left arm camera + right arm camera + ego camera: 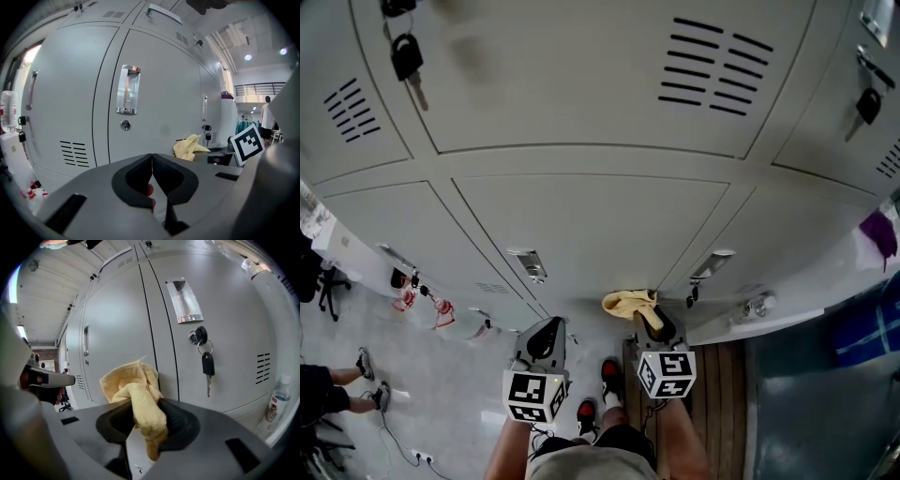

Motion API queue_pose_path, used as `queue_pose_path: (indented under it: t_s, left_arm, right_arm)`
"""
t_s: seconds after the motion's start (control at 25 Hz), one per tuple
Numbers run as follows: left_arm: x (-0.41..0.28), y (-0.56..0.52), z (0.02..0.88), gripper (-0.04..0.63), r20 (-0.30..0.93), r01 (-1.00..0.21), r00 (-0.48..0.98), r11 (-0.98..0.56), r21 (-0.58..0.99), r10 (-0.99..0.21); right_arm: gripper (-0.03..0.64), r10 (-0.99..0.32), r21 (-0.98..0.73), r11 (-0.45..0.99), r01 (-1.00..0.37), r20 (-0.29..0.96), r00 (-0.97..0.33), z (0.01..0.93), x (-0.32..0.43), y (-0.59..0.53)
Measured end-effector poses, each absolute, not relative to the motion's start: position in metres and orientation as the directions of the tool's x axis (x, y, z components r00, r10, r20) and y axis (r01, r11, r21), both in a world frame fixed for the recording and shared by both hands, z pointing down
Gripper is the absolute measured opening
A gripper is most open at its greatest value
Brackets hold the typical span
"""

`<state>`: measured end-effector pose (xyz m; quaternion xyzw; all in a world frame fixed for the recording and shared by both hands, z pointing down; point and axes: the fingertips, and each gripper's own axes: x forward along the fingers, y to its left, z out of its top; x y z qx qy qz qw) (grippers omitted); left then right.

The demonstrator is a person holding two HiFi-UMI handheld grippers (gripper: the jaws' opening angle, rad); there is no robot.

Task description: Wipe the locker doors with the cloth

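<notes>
Sticking up from between the jaws of the right hand-held gripper (143, 416), the yellow cloth (133, 387) is pinched at its middle. One crumpled end fans out above the jaws and a short tail hangs below them. It stands in front of the seam between two grey locker doors (117, 324); whether it touches the metal cannot be told. In the head view the cloth (630, 302) shows as a small yellow bunch at the tip of that gripper (654, 323), low against the lockers (581, 225).

On the door just right of the seam, a black-headed key (208, 365) hangs from the lock (196, 337) under a recessed handle (185, 301), with vent slots (263, 367) farther right. A bottle (275, 401) stands at the lower right edge.

The left hand-held gripper (152, 176) has its jaws pressed together with nothing between them. It faces another door (159, 93) that has its own handle (128, 89). In the head view it (546, 339) sits just beside the right one. Each carries a marker cube (534, 397), and red shoes (611, 370) show between them.
</notes>
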<state>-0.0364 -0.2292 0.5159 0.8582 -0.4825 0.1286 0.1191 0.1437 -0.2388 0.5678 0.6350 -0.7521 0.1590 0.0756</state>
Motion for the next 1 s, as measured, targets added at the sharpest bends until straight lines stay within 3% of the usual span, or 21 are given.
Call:
queue_pose_path:
  t_s: [0.52, 1.0]
  left_arm:
    - [-0.037, -0.222, 0.511, 0.023, 0.327, -0.849, 0.517, -0.524, 0.076, -0.791]
    - [-0.049, -0.181, 0.464, 0.023, 0.228, -0.819, 0.564, -0.573, 0.035, -0.793]
  right_arm:
    - [0.133, -0.941, -0.136, 0.143, -0.98, 0.287, -0.177, 0.556, 0.138, -0.225]
    - [0.133, -0.982, -0.046, 0.089, -0.995, 0.163, -0.096, 0.483, 0.143, -0.159]
